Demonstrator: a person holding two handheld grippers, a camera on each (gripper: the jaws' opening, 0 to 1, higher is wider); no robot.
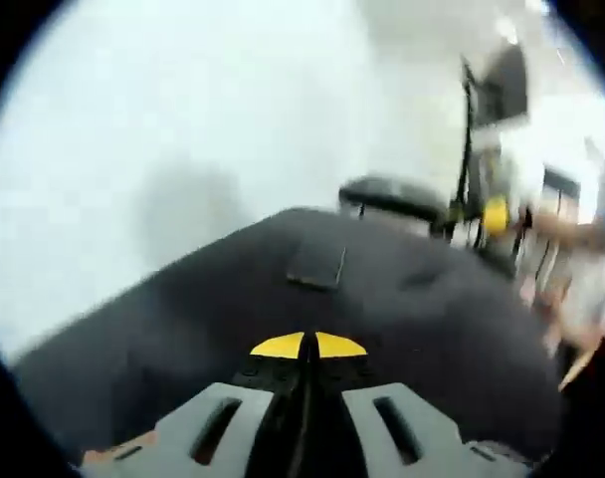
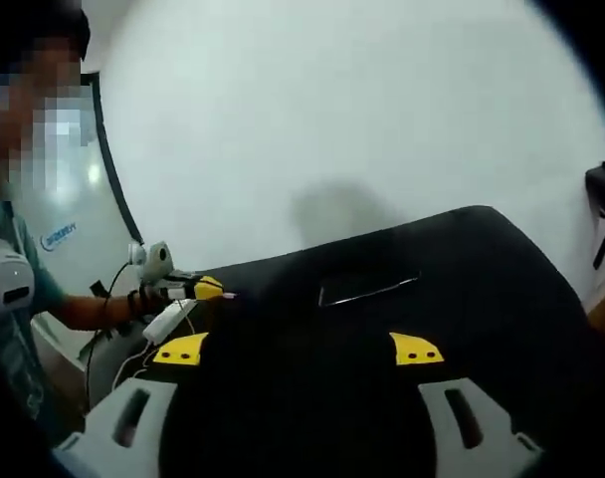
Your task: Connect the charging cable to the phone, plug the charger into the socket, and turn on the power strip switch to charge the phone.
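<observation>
Right gripper view shows the flat dark phone (image 2: 367, 291) lying on the black-covered counter (image 2: 502, 299); right tool (image 2: 299, 351) is wide open, left tool (image 1: 306, 345) pressed closed; go slowly toward the phone.

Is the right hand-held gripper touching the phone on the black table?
Apart. In the right gripper view, the open right hand-held gripper sits short of the phone, with a strip of bare black table between its yellow tips and the phone.

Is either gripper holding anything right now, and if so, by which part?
Nothing is held. The left gripper is shut with nothing between its jaws; the right gripper is open above the black table, short of the phone.
</observation>
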